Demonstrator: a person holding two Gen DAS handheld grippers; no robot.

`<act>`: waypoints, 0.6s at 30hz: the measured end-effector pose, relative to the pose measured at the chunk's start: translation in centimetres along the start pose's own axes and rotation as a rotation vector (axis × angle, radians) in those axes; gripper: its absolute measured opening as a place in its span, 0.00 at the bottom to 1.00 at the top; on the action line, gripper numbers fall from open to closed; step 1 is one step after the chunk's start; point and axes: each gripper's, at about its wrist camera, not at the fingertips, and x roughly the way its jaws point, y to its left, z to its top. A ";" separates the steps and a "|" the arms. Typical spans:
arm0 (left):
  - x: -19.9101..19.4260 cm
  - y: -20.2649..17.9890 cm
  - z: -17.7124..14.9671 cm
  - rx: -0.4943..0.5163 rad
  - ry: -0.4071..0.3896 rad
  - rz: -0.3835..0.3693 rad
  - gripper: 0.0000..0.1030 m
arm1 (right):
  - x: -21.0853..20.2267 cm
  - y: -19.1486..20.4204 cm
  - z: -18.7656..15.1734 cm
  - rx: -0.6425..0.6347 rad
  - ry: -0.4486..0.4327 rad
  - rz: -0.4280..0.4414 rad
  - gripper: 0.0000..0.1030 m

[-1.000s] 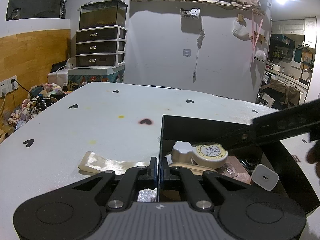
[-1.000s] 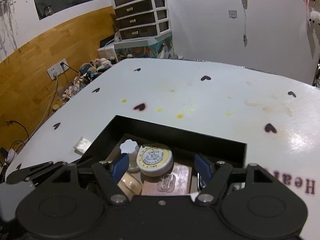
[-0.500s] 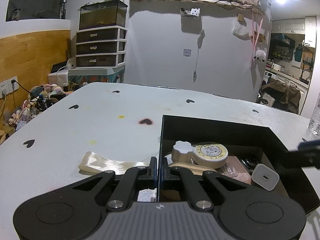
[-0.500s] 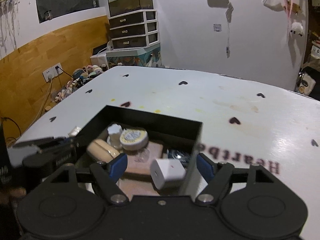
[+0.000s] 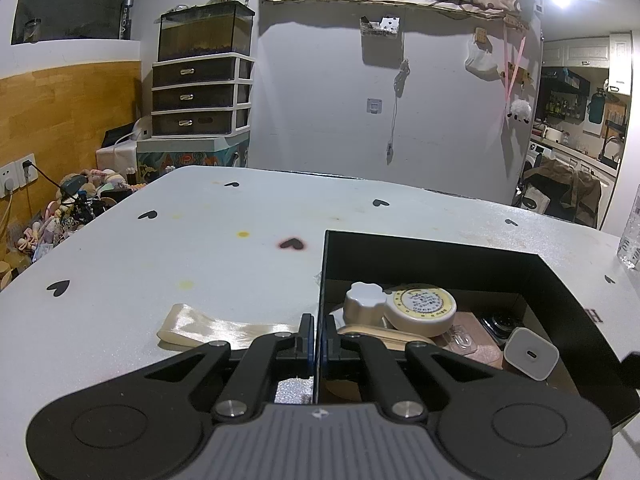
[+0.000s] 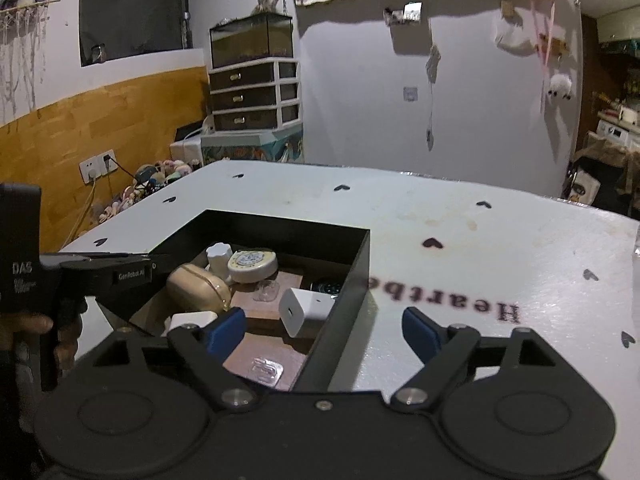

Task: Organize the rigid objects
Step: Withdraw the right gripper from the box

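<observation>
A black open box [image 5: 440,252] [image 6: 352,280] stands on the white table. Inside lie a round yellow-rimmed tin [image 5: 424,308] [image 6: 252,266], a white knobbed cap [image 5: 364,304] [image 6: 219,255], a white charger [image 5: 530,354] [image 6: 306,310], a beige case [image 6: 198,290] and clear plastic bits [image 6: 266,370]. My left gripper [image 5: 319,338] is shut on the box's left wall. My right gripper [image 6: 322,328] is open and empty, its jaws straddling the box's right wall; the left gripper's body [image 6: 72,276] shows at its left.
A cream satin ribbon [image 5: 216,326] lies on the table [image 5: 200,248] left of the box. A clear glass [image 5: 632,236] stands at the table's right edge. Black heart marks and "Heart" lettering [image 6: 448,300] are printed on the tabletop.
My right gripper has pulled back and shifted right, out from over the box to straddle its right wall. My left gripper has kept its hold on the left wall.
</observation>
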 end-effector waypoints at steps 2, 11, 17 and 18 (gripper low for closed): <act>0.0 0.0 0.0 0.000 0.001 0.000 0.02 | -0.3 0.2 -0.4 -0.001 -0.021 -0.017 0.90; -0.1 -0.1 0.1 0.004 0.001 -0.001 0.02 | -1.7 1.0 -2.0 0.013 -0.092 -0.081 0.99; -0.3 -0.2 0.3 0.015 0.003 -0.004 0.03 | -2.1 0.9 -2.4 0.028 -0.091 -0.087 0.99; -0.5 -0.2 0.3 0.019 0.002 -0.004 0.04 | -2.2 0.9 -2.5 0.027 -0.096 -0.094 0.99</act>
